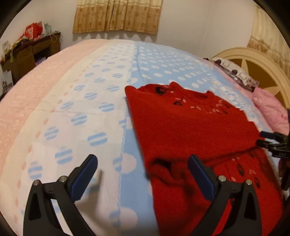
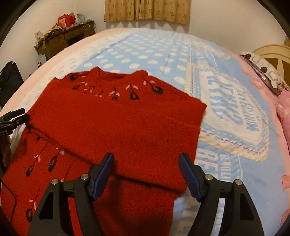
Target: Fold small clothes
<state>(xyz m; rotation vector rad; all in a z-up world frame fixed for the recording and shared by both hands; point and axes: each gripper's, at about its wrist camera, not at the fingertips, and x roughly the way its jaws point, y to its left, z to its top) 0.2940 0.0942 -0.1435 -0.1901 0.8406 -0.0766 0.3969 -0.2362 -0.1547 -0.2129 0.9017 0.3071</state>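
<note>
A red knitted sweater (image 2: 116, 123) lies on the bed (image 2: 163, 52), spread over a light blue bedcover with white dots (image 1: 163, 69) and a large printed panel of blue lettering. It sits toward the near edge of the bed, roughly midway along it, with its neck opening pointing to the far edge, where a curtain (image 2: 146, 10) hangs on the wall. The garment is partly folded: an upper layer lies across the lower part, its straight fold edge running over the body, and a doubled fold shows on the side nearer the headboard (image 1: 253, 65). Around the collar runs a row of embroidered black flowers with pale pink leaves; the same motif (on thin dark stems) shows on the lower part of the garment at the side away from the headboard. The knit looks thick and fuzzy, and is blurred in the left wrist view.

The left gripper (image 1: 143, 175) hangs with its jaws spread wide, nothing between the blue pads; one finger is over the bedcover, the other over the sweater's edge. The right gripper (image 2: 146, 172) is also spread, its fingers poised over the folded red cloth without pinching it. A pink pillow (image 1: 271, 110) lies by the headboard, and a cluttered wooden desk (image 2: 65, 40) stands beyond the bed's far corner.
</note>
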